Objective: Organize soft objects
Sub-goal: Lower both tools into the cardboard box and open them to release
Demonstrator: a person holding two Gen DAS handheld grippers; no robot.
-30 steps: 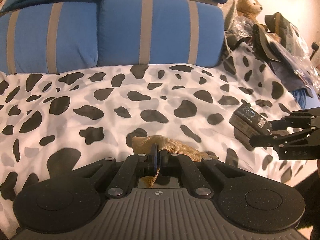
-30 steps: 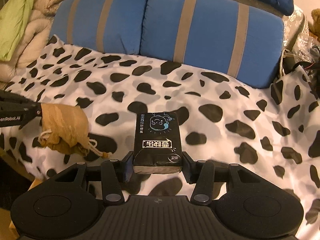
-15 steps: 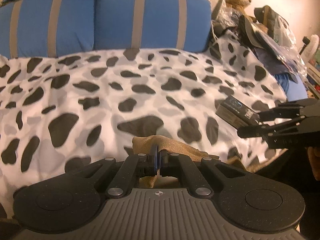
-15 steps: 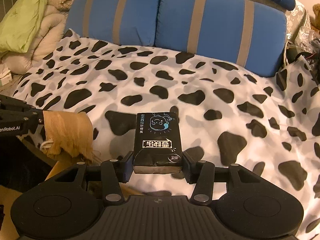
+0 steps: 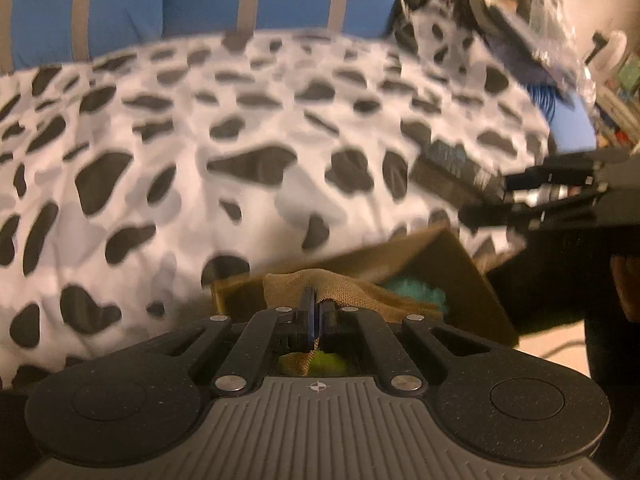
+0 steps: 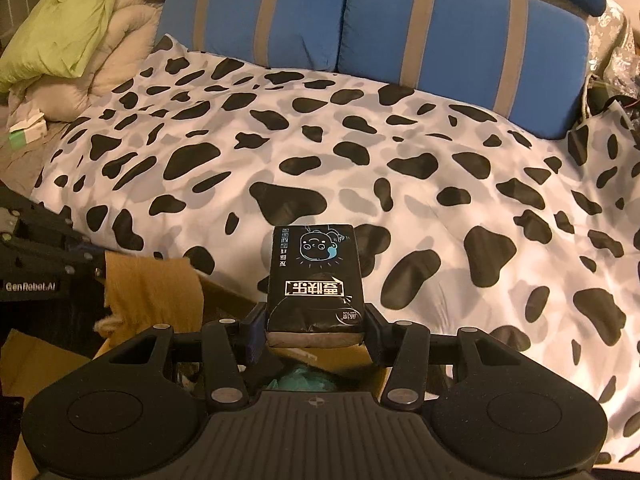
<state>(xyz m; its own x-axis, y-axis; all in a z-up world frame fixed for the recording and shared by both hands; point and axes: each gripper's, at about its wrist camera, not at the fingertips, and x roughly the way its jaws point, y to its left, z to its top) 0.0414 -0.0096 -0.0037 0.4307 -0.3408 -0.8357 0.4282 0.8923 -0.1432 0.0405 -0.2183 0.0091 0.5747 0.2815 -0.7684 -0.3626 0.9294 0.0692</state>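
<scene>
A bed with a spotted cover point(image 6: 360, 152); at its near edge the left gripper point(image 5: 316, 312) pinches a burlap pouch point(image 5: 344, 292) above a cardboard box point(image 5: 452, 264), and the right gripper point(image 6: 316, 328) clamps a black tissue pack point(image 6: 316, 280).

coarse burlap pouch point(image 5: 348, 288), glossy plastic pack point(image 6: 316, 280)

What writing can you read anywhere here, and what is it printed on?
"GenRobot.AI": white lettering on the side of the left gripper, seen from the right wrist.
Large boxed Chinese characters, upside down, on the black tissue pack: not surely readable.
Small print on that pack: too small.
Nothing readable in the blurred left wrist view.
</scene>
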